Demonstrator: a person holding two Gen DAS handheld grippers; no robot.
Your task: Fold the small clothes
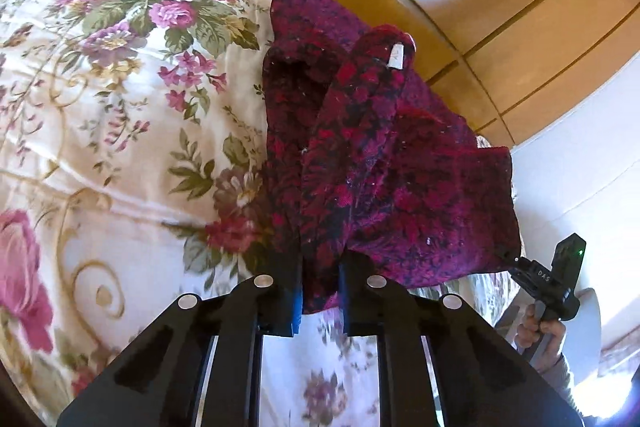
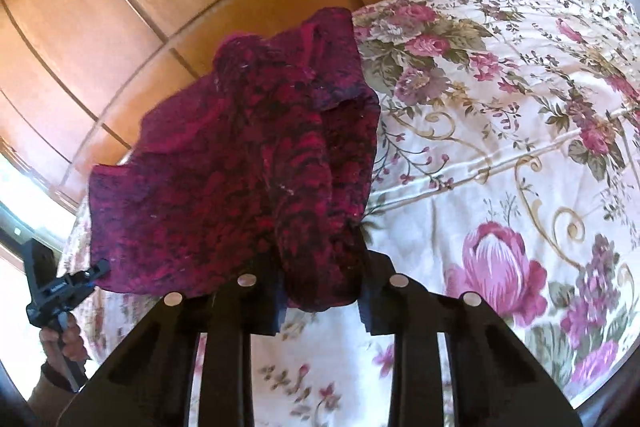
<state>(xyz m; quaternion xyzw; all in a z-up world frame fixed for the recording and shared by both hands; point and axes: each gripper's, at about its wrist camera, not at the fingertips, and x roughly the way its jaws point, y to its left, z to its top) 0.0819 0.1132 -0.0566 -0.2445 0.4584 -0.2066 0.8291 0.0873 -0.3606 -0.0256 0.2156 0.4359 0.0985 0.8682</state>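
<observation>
Where the two grippers reach forward, the largest thing beneath and beyond them is the bed cover [image 1: 120, 131], a cream quilt printed with pink roses, purple blossoms, green leaves and gold scrolls; seen from the left gripper it spreads to the left of the fingers, seen from the right gripper it spreads to their right. Behind it, past the fingertips of both tools, stands a wall of glossy orange-brown wooden panels [image 2: 120, 7] divided by dark grooves and catching a bright glare.

Between the tools hangs the garment [image 1: 380, 155], a small knitted piece in magenta, crimson and black, lifted clear of the quilt and stretched from one gripper to the other. Its upper part bunches into folds ahead of the fingers, and a small white label [image 1: 397, 57] shows on one fold near the top.

The left gripper [image 1: 320, 291] has its jaws drawn nearly together, pinching a bunched edge of the garment that fills the narrow gap between the black fingers. The right gripper [image 2: 322, 301] has its jaws closed in on a thicker roll of the same fabric, which bulges out between the pads, so the gap stands somewhat wider.

From each camera the other tool appears small at the far lower corner of the cloth: the person's right hand [image 1: 548, 331] grips its handle low at the right edge, and the left hand [image 2: 66, 343] grips its handle low at the left edge, a sleeve cuff showing below.
</observation>
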